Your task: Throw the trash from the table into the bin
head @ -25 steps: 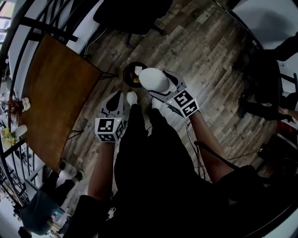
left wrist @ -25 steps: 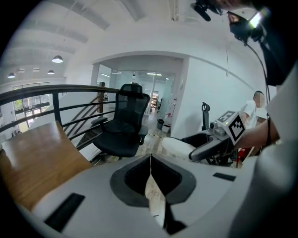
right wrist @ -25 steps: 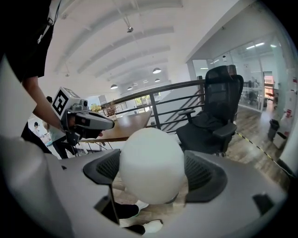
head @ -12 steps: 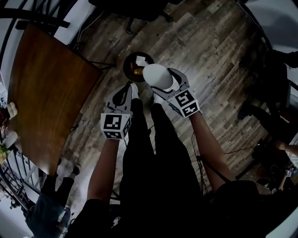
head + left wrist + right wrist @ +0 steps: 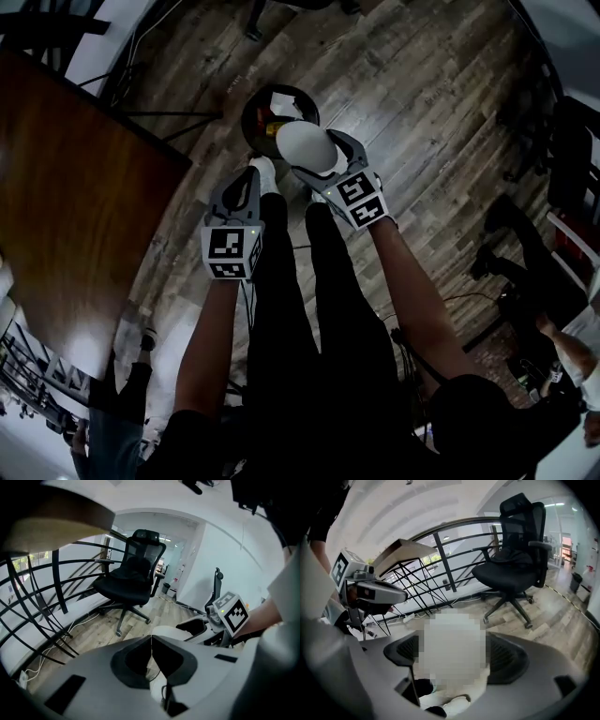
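My right gripper [image 5: 307, 155] is shut on a smooth white rounded piece of trash [image 5: 305, 147], held over the near rim of the bin. The round dark bin [image 5: 255, 111] stands on the wooden floor and holds some white and yellow scraps. In the right gripper view the white piece [image 5: 452, 653] fills the gap between the jaws of the right gripper [image 5: 452, 663]. My left gripper [image 5: 251, 178] hangs just left of it, shut and empty; in the left gripper view the jaws of the left gripper [image 5: 151, 641] meet with nothing between them.
The brown wooden table [image 5: 75, 206] fills the left side, its metal legs near the bin. A black office chair [image 5: 515, 569] stands beyond, by a black curved railing [image 5: 56, 597]. My legs and white shoe [image 5: 266, 174] are below the grippers. A seated person [image 5: 525, 281] is at right.
The view has closed in on the bin. My right gripper has carried the white piece forward, now overlapping the bin's near rim. The left gripper has kept beside it, still shut.
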Demonstrator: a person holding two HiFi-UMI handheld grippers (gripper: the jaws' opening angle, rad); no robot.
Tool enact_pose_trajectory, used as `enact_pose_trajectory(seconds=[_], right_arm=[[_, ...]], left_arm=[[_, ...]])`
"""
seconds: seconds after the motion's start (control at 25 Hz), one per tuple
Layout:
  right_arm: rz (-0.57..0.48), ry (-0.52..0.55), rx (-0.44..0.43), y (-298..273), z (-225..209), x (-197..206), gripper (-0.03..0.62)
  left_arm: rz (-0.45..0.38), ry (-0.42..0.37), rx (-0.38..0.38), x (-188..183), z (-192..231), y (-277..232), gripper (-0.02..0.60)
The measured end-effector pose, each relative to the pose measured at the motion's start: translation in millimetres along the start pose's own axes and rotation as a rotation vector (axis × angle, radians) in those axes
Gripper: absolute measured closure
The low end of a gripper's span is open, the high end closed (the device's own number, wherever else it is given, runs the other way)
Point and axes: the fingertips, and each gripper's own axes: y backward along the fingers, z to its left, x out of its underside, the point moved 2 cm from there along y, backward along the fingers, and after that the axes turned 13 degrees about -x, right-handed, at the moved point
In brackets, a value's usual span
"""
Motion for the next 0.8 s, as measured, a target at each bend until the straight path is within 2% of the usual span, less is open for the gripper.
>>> enact_pose_trajectory(seconds=[0.48,0.8], right_arm=[[0.062,-0.053,0.047,-101,-58,87,0.148],[0.102,-0.071,0.047,-140,-77,130,0.148]], left_arm=[[0.013,-0.013,0.024,68,26,-90,0.568],[0.027,-0.036,0.043,101,32,-119,0.568]])
